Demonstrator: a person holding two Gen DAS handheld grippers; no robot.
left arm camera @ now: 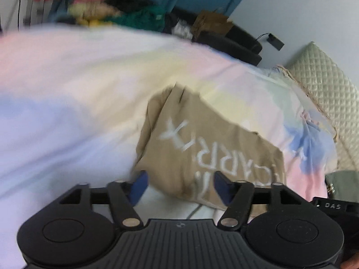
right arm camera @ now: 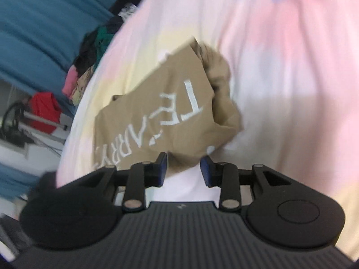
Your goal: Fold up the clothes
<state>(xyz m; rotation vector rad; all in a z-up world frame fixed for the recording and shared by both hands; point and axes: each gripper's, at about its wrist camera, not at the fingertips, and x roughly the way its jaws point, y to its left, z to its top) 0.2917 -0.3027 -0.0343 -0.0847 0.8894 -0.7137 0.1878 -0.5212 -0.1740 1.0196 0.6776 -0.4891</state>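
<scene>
garment: tan soft cotton shirt with white lettering [left arm camera: 208, 148] bunched on pastel tie-dye bedsheet [left arm camera: 78, 89], just ahead of both tongs | left gripper [left arm camera: 179, 186] jaws apart, empty | right gripper [right arm camera: 184, 170] jaws apart, empty | handling: light, limp; pinch a flat edge

Matt tan cloth garment [left arm camera: 202, 148] lies on soft pastel fabric bedcover [left arm camera: 67, 89].

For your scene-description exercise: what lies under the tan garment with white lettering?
The tan garment lies on a pastel tie-dye bedcover, which shows all around it. Whatever is directly beneath the garment's folds is covered and cannot be seen.
</scene>
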